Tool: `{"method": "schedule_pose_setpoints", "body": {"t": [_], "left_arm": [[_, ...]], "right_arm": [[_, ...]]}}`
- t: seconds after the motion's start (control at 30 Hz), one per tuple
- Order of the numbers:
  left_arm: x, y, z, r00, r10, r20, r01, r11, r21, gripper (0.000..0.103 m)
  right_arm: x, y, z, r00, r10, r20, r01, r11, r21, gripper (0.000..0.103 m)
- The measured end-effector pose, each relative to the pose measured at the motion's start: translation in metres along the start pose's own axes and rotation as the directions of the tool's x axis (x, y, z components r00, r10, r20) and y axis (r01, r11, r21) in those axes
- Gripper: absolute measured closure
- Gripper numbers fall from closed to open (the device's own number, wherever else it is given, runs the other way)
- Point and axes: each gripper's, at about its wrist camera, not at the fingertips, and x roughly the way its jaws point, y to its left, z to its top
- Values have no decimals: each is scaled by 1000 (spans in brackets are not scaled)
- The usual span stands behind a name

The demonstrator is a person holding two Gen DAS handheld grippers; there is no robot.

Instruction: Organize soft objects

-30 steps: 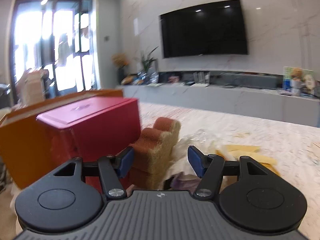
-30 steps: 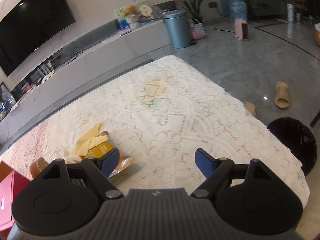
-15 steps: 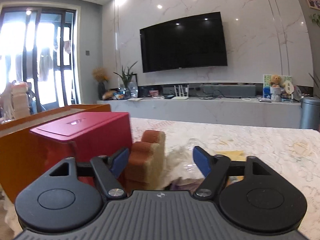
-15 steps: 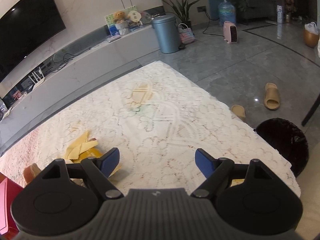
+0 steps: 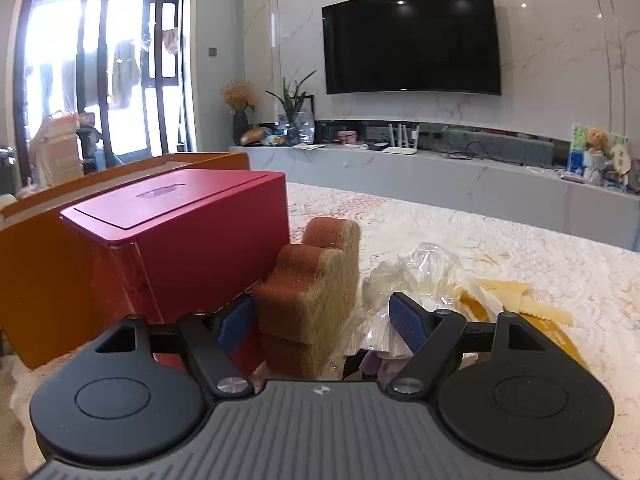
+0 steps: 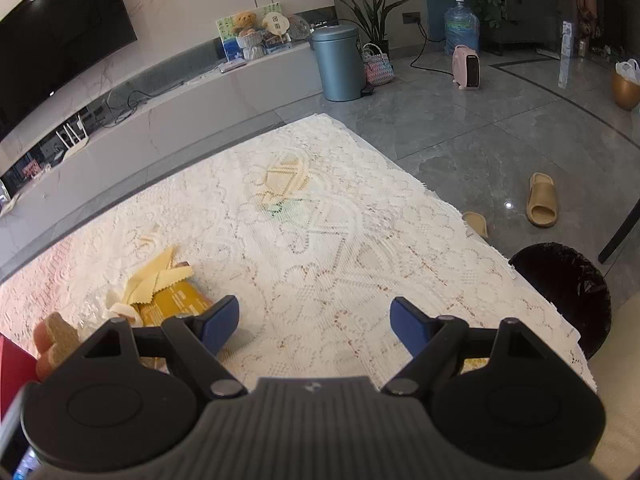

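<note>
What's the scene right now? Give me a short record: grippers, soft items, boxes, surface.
left gripper: open, empty, jaws either side of the sponge
right gripper: open, empty, over bare tablecloth
sponge: upright, brown-topped, beside the red box
red box: lid closed, in front of the orange box
yellow cloths: loose pile, right of the sponge
plastic bag: crumpled, between sponge and cloths
tablecloth: white lace, covers the table
</note>
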Motion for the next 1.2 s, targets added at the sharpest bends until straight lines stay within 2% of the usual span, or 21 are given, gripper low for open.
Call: {"method": "schedule_pose_setpoints", "body": {"t": [0.07, 0.13, 0.17, 0.23, 0.3, 0.4, 0.47, 0.57, 0.63, 0.7, 0.77, 0.87, 1.0, 1.07, 1.1, 1.2], "left_arm": [[1, 2, 0, 997, -74, 8, 74, 997, 18, 18], [4, 3, 2, 994, -111, -6, 111, 993, 44, 37], [3, 5, 2, 993, -119, -7, 119, 992, 40, 41], [-1, 14, -2, 990, -141, -1, 141, 990, 7, 58], [-3, 24, -2, 983, -185, -11, 185, 983, -7, 59], [-8, 32, -4, 973, -230, -18, 231, 971, 55, 61], [-14, 44, -5, 965, -261, -33, 263, 963, 54, 62], [-27, 66, -4, 938, -340, -73, 344, 937, 60, 63], [-36, 75, -3, 927, -363, -96, 371, 924, 89, 63], [-38, 77, -6, 928, -355, -114, 367, 922, 120, 62], [-37, 72, -8, 934, -344, -92, 354, 925, 137, 62], [-30, 60, -6, 945, -317, -74, 325, 928, 183, 56], [-17, 60, -12, 955, -280, -96, 292, 942, 163, 51], [-10, 57, -15, 962, -256, -95, 270, 947, 177, 55], [-9, 55, -17, 964, -252, -82, 263, 943, 202, 62], [-9, 59, -19, 955, -290, -62, 296, 930, 216, 64]], "right_arm": [[-4, -1, 0, 1000, 4, 26, -4, 1000, 6, 21], [-11, -3, 3, 999, 6, 54, -7, 1000, 14, 21], [-13, -4, 3, 998, 7, 64, -8, 1000, 19, 21], [-16, -6, 4, 998, 9, 70, -11, 1000, 27, 21], [-16, -8, 5, 997, 14, 71, -17, 999, 39, 21], [-14, -11, 5, 998, 16, 63, -19, 998, 55, 21], [-13, -11, 5, 998, 15, 61, -18, 998, 54, 21], [-11, -11, 4, 998, 18, 56, -21, 999, 47, 21], [-11, -10, 4, 998, 21, 52, -24, 999, 46, 21], [-10, -9, 4, 999, 23, 48, -25, 999, 44, 21], [-10, -8, 4, 999, 25, 47, -26, 999, 38, 21], [-12, -8, 4, 998, 26, 49, -28, 999, 33, 21], [-12, -10, 3, 998, 33, 54, -35, 999, 37, 21], [-9, -11, 3, 998, 37, 46, -39, 998, 45, 21], [-6, -11, 2, 998, 42, 37, -44, 998, 45, 21], [8, -7, -2, 996, 89, -10, -89, 996, 31, 21]]}}
